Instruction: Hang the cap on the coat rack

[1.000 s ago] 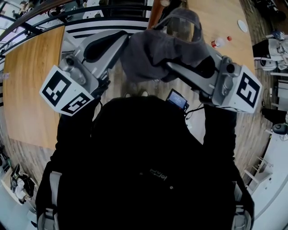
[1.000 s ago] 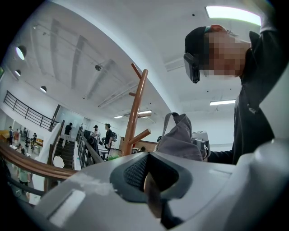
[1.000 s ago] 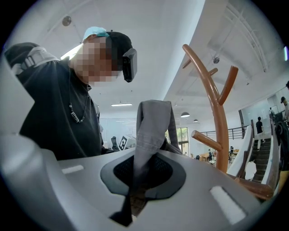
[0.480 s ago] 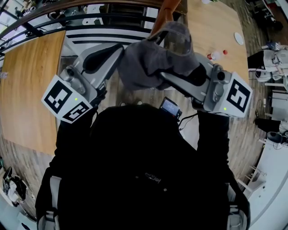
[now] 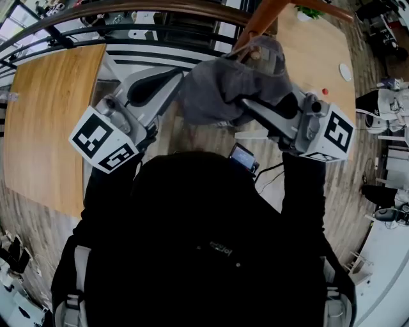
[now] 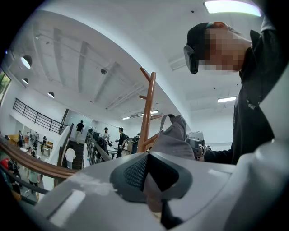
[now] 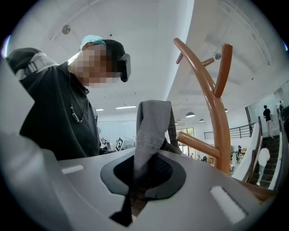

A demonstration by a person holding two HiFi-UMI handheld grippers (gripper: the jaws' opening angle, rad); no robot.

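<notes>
My left tool [image 6: 152, 185] pinches one edge of the grey cap [image 5: 223, 89], my right tool [image 7: 137, 185] the other; it spans between them, the coat rack [image 7: 216, 135] just beyond, possibly touching it.

Wood table [image 5: 45, 121] at L, plate [image 5: 346, 71] on 2nd table [image 5: 313, 51], railing [image 5: 128, 9] behind.
</notes>
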